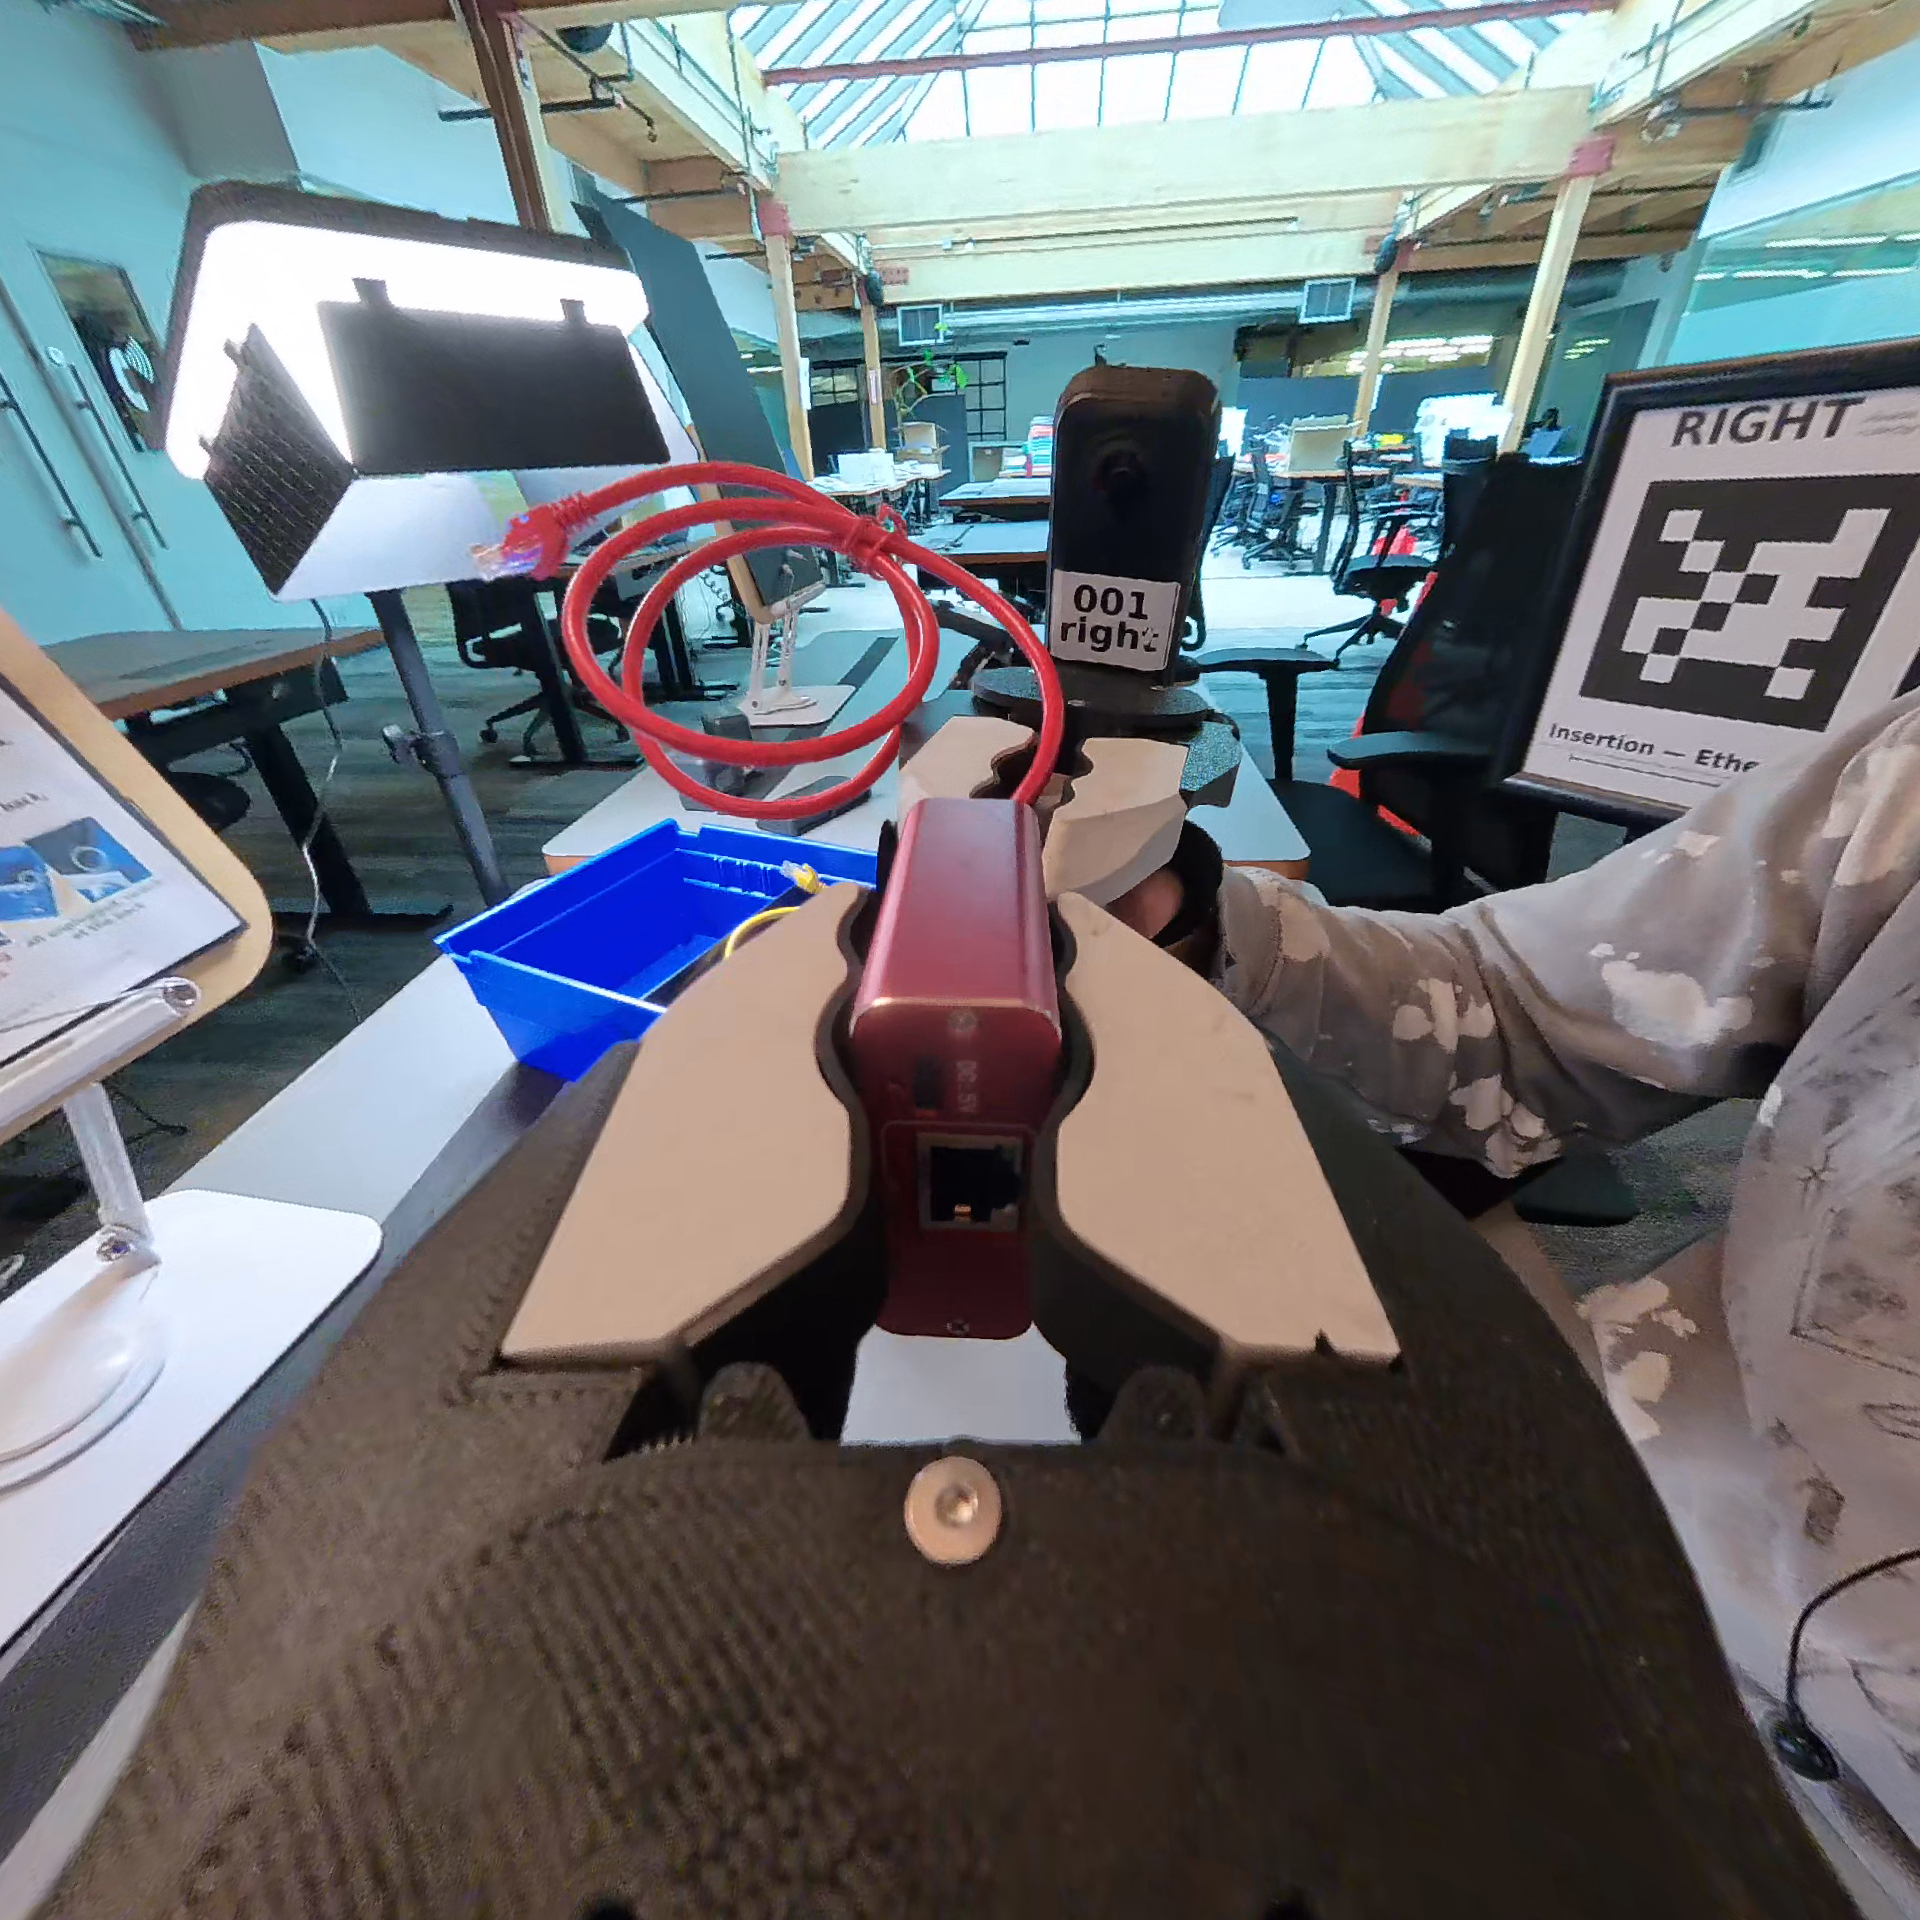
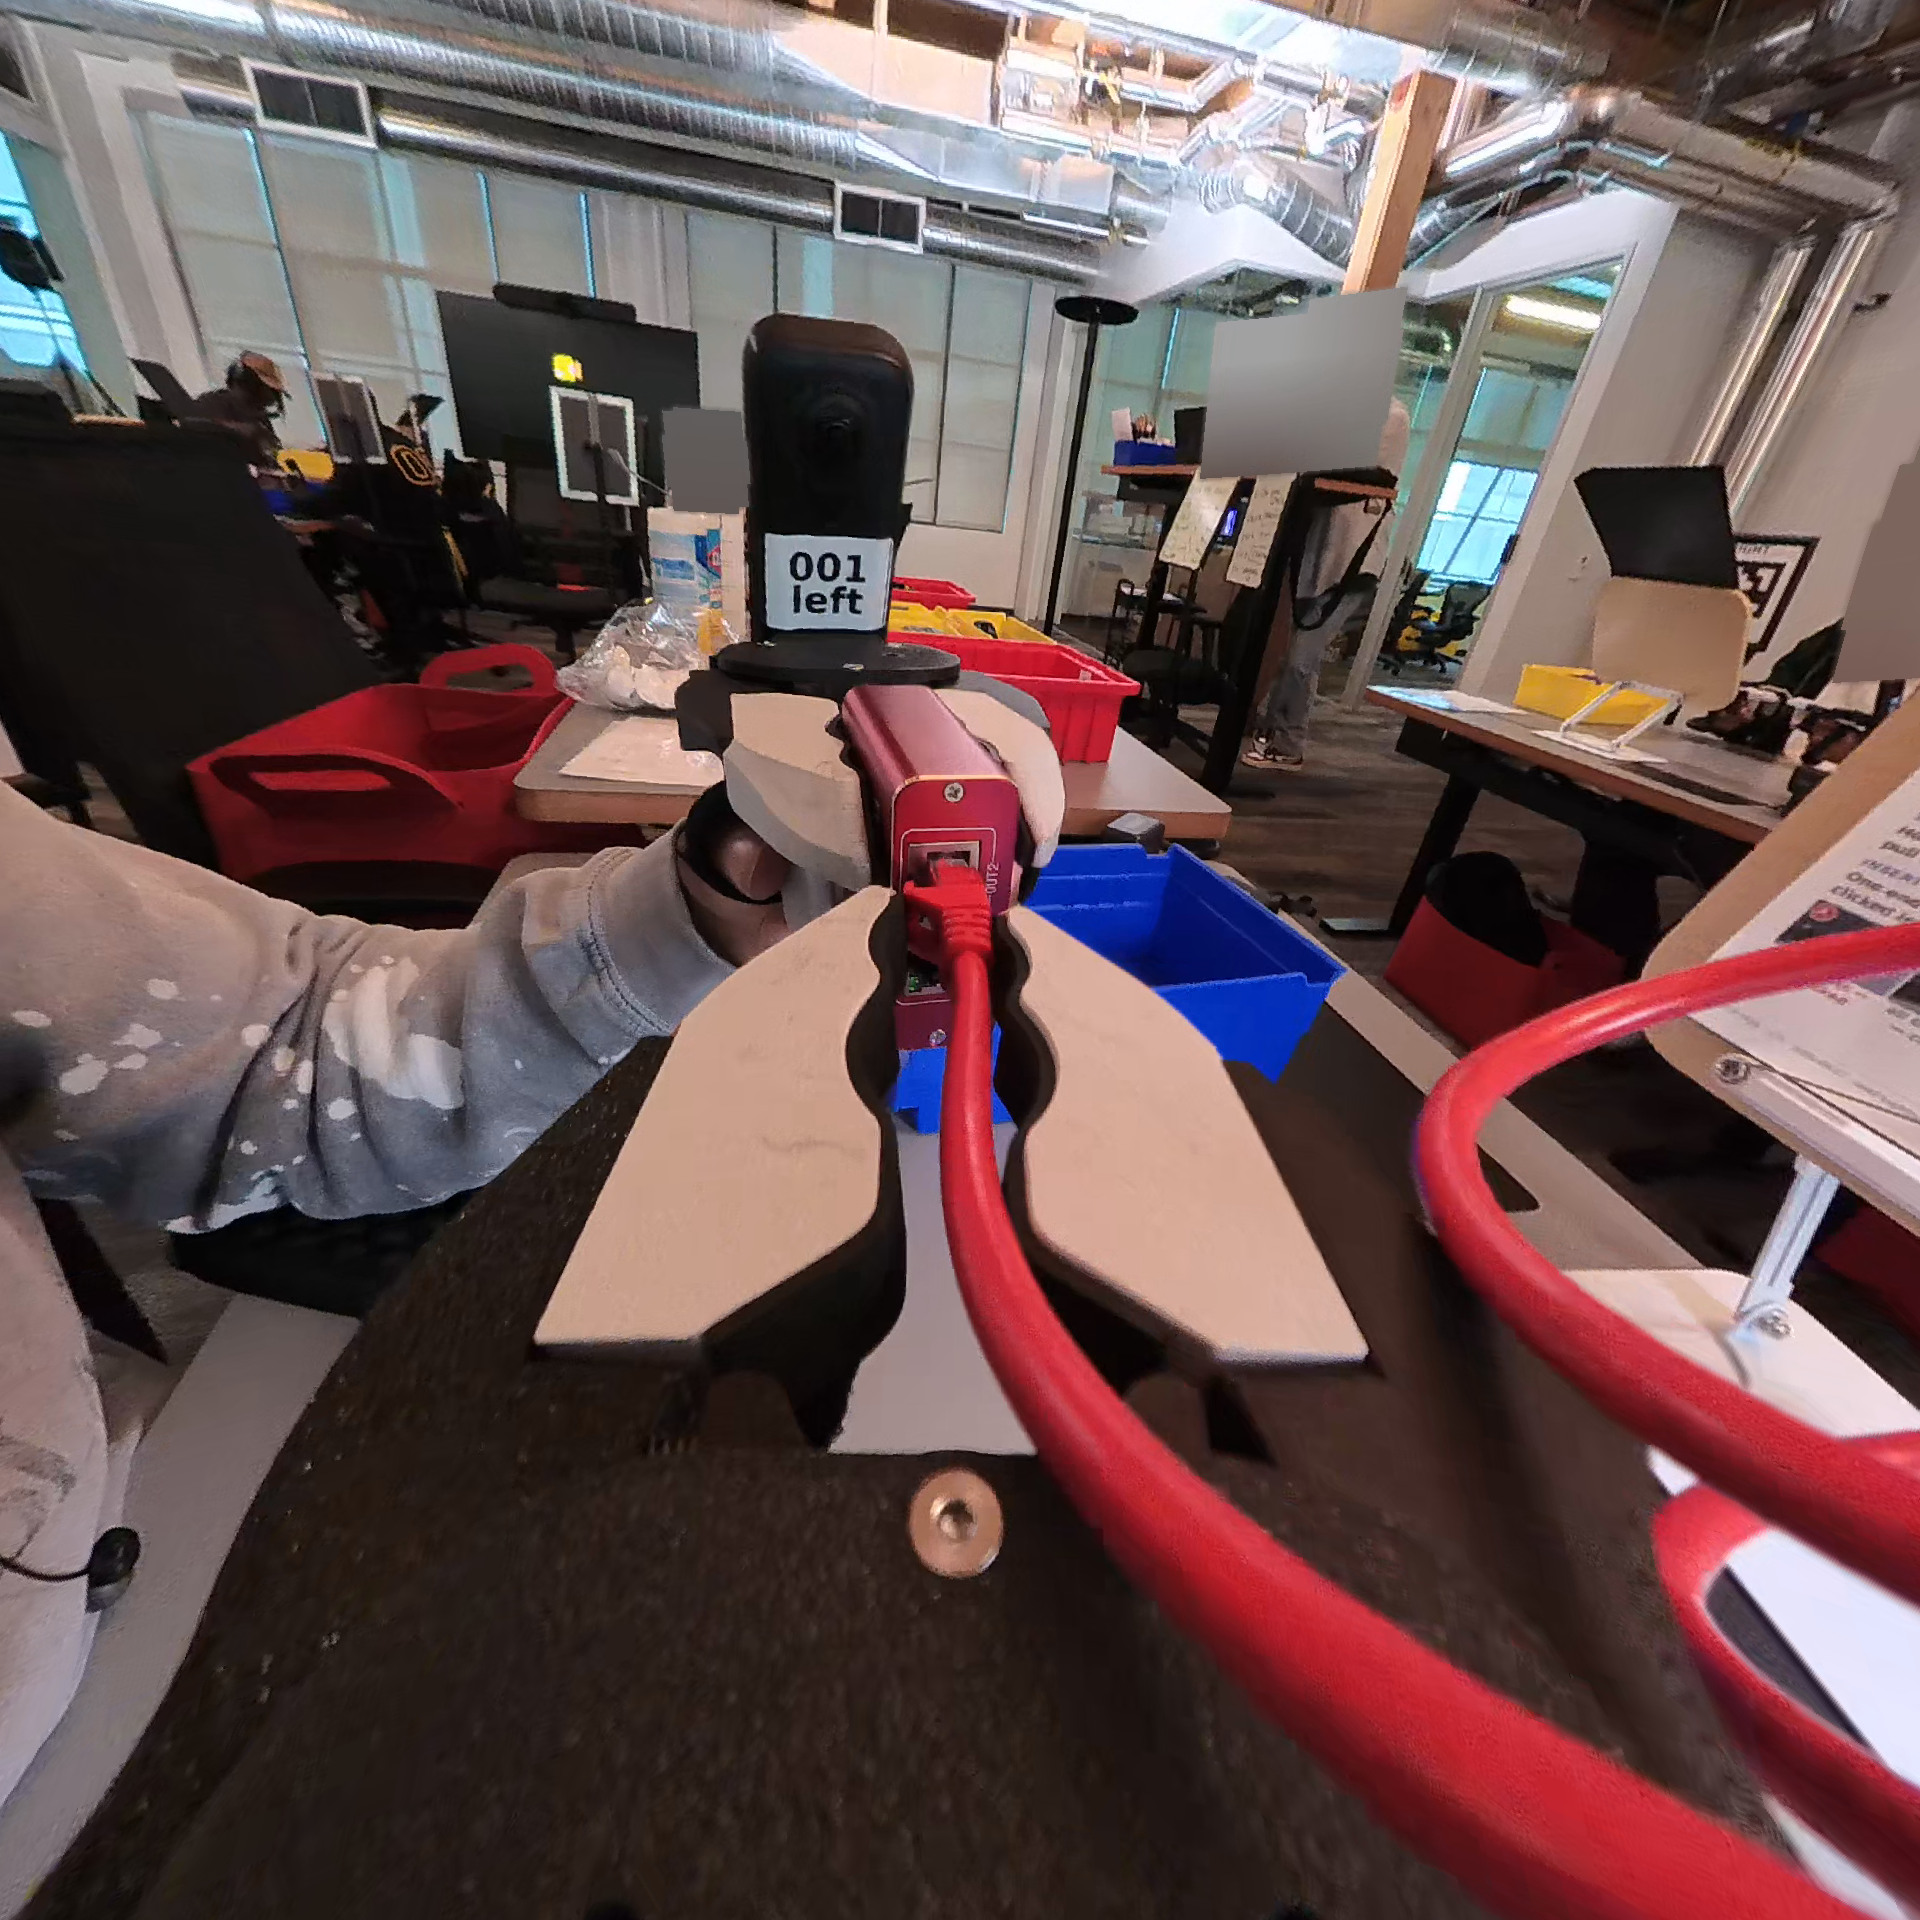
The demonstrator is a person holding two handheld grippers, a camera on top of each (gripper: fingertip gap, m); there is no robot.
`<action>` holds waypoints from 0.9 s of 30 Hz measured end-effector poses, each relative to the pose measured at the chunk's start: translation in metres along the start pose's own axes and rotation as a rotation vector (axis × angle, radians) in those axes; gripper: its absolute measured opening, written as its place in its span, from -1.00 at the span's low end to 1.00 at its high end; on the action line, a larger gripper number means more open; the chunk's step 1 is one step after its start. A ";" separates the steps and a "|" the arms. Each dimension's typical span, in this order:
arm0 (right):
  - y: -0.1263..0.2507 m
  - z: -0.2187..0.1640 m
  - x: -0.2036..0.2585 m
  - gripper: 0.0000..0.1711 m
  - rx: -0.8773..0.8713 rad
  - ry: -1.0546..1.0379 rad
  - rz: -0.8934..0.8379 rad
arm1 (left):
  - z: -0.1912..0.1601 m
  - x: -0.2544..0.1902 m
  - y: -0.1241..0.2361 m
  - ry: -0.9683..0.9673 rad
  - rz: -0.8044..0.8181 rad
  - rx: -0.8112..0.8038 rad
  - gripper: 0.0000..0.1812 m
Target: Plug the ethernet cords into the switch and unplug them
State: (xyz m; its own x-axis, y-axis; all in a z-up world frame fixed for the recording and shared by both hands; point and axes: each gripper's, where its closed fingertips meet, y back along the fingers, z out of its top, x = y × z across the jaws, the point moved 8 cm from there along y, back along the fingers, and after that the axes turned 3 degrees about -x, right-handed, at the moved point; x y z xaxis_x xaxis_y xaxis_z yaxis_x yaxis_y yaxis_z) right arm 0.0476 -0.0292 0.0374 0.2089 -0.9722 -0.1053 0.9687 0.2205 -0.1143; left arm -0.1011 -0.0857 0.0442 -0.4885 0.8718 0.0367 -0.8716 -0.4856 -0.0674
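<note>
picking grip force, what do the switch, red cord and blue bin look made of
Switch: likely anodized metal; smooth satin red shell, faint sheen, screwed end plate.
Red cord: flexible rubbery or plastic jacket, smooth, holds springy loops.
Blue bin: glossy moulded hard plastic, thin walls with ribs.

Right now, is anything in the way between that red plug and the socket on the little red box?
Nothing visible: the red plug already sits in the switch socket. The right gripper is closed around its cable, and the left gripper clamps the switch.

Switch (image 1: 961,935) — smooth anodised metal
</note>
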 end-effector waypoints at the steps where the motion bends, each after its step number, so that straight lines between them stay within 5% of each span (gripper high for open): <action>1: 0.000 -0.001 -0.001 -0.84 0.000 -0.006 0.003 | -0.001 0.001 0.000 0.005 -0.001 0.003 -0.66; 17: 0.005 0.007 0.005 -0.83 -0.037 0.096 -0.023 | 0.010 -0.015 -0.001 -0.211 0.097 0.031 -0.66; 20: 0.042 0.020 -0.015 -0.85 -0.083 0.037 -0.078 | 0.031 0.001 0.047 -0.096 0.130 -0.181 -0.66; 23: 0.022 0.017 0.006 -0.84 0.129 0.157 -0.034 | 0.032 0.004 0.055 -0.112 0.168 -0.119 -0.66; 27: 0.037 0.023 -0.023 -0.84 0.308 -0.047 -0.029 | 0.026 0.012 0.051 -0.010 0.165 -0.113 -0.66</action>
State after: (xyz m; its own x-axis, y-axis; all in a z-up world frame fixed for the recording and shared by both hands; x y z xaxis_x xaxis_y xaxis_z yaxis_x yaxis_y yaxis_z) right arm 0.0821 0.0000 0.0587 0.1798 -0.9819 -0.0595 0.9679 0.1658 0.1887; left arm -0.1527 -0.1019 0.0674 -0.6252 0.7800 0.0262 -0.7699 -0.6109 -0.1846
